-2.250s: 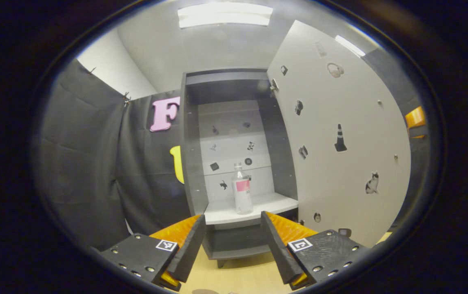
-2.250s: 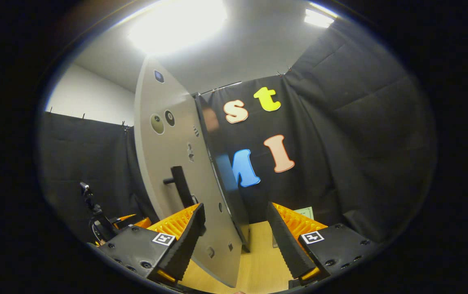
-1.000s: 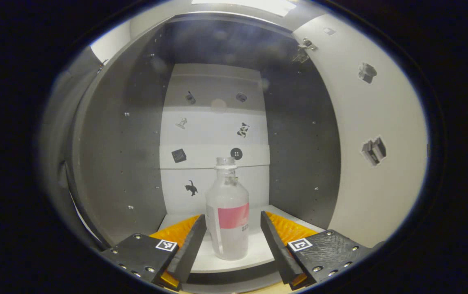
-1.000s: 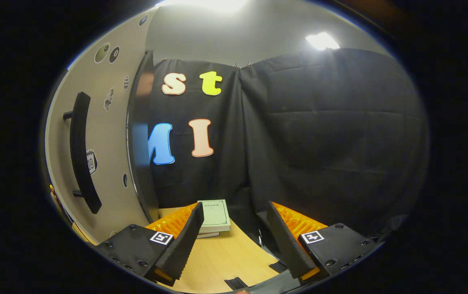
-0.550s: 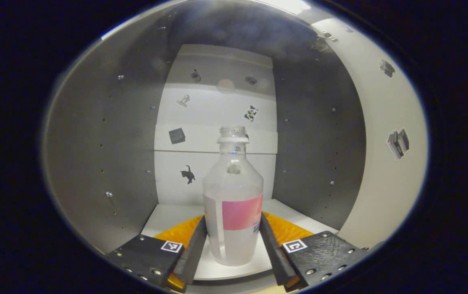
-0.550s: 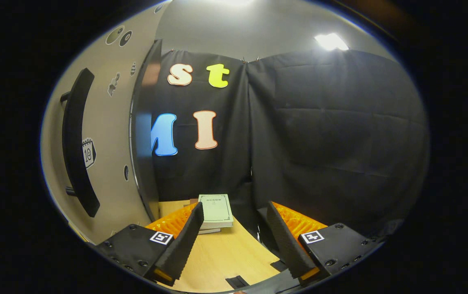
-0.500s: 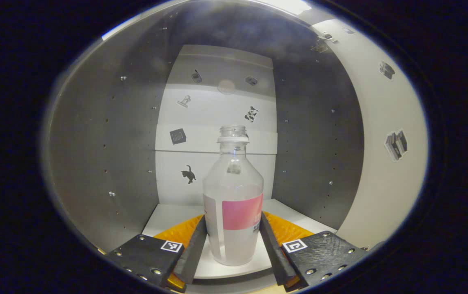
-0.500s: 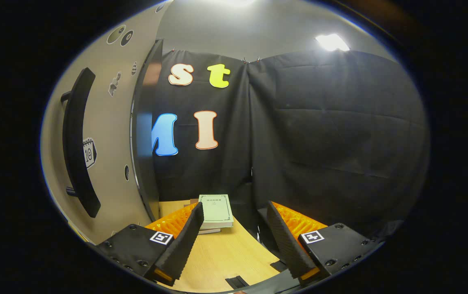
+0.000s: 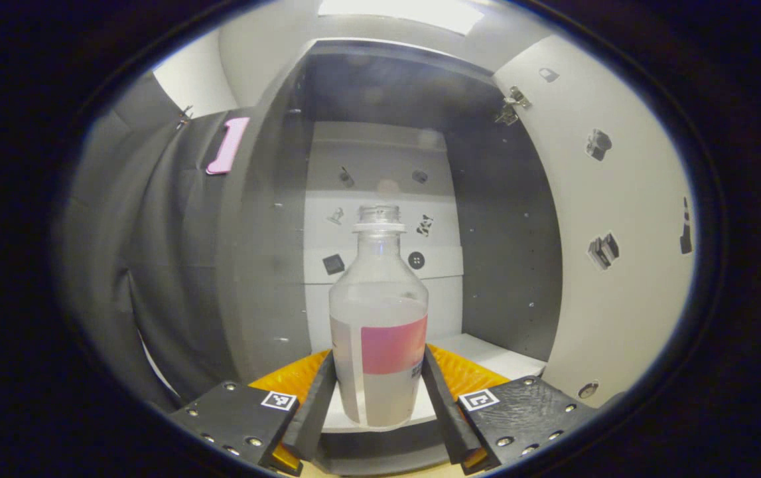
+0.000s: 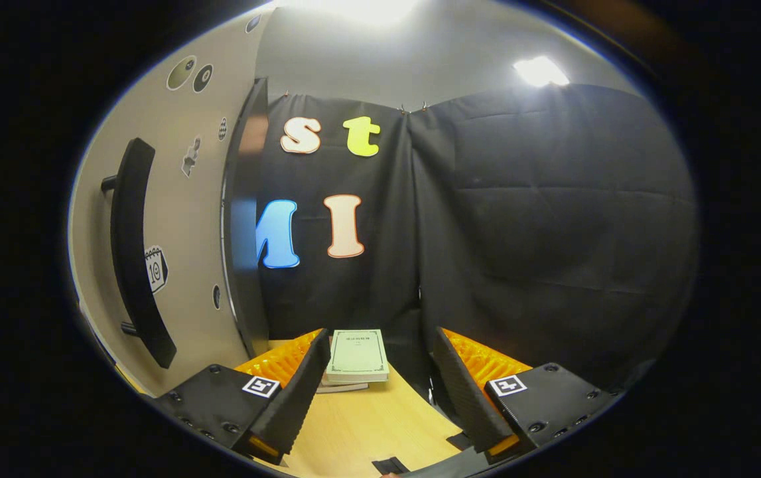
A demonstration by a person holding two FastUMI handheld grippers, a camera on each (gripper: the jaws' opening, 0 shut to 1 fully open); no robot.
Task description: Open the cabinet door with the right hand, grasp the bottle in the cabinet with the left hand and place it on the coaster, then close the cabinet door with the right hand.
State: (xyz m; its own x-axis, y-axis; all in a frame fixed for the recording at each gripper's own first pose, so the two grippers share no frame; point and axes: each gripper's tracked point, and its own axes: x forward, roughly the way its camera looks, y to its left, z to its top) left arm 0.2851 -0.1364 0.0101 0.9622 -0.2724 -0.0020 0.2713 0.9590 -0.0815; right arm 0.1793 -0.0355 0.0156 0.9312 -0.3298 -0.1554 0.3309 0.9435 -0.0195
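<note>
Bottle point(image 9: 379, 332) is clamped upright between both fingers of the left gripper point(image 9: 379, 405), right at the near edge of the cabinet point(image 9: 267, 265) shelf, with the cabinet door point(image 9: 612, 219) swung open on the right. Right gripper point(image 10: 377, 392) jaws are spread apart over the table point(image 10: 367, 425), nothing gripped, books point(image 10: 355, 362) just past them.

the left gripper point(image 9: 379, 398) fingers are covering both lower flanks of the bottle point(image 9: 379, 332), whose body is blocking part of the shelf point(image 9: 486, 353), while the right gripper point(image 10: 380, 392) finger is cutting off a corner of the book point(image 10: 357, 355).
</note>
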